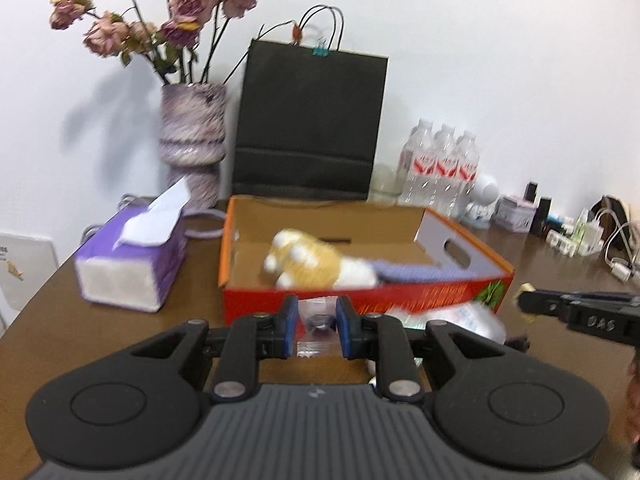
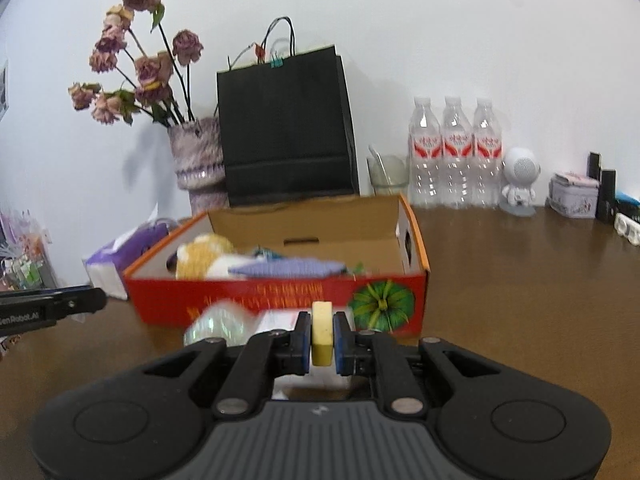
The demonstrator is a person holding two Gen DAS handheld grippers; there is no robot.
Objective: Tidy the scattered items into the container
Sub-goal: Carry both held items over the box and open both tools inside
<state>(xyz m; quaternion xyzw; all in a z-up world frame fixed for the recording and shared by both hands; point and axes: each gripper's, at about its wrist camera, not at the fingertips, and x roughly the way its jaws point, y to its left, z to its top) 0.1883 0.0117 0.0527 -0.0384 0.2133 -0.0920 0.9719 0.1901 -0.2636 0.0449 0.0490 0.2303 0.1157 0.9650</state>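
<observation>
The red cardboard box (image 1: 420,300) (image 2: 256,300) stands open on the brown table. Inside lie a yellow-and-white plush toy (image 1: 308,260) (image 2: 204,258) and a purple knitted cloth (image 1: 424,274) (image 2: 288,268). My left gripper (image 1: 317,326) is open around a clear plastic packet with a dark piece inside (image 1: 318,322), just in front of the box. My right gripper (image 2: 322,336) is shut on a pale yellow block (image 2: 322,330), in front of the box's front wall. A shiny plastic packet (image 2: 218,324) (image 1: 460,318) lies on the table by the box.
A purple tissue box (image 1: 132,260) stands left of the box. Behind are a vase of dried roses (image 1: 192,136), a black paper bag (image 1: 308,124), three water bottles (image 2: 454,152), a glass (image 2: 386,174), a small white figure (image 2: 520,180) and small items at far right.
</observation>
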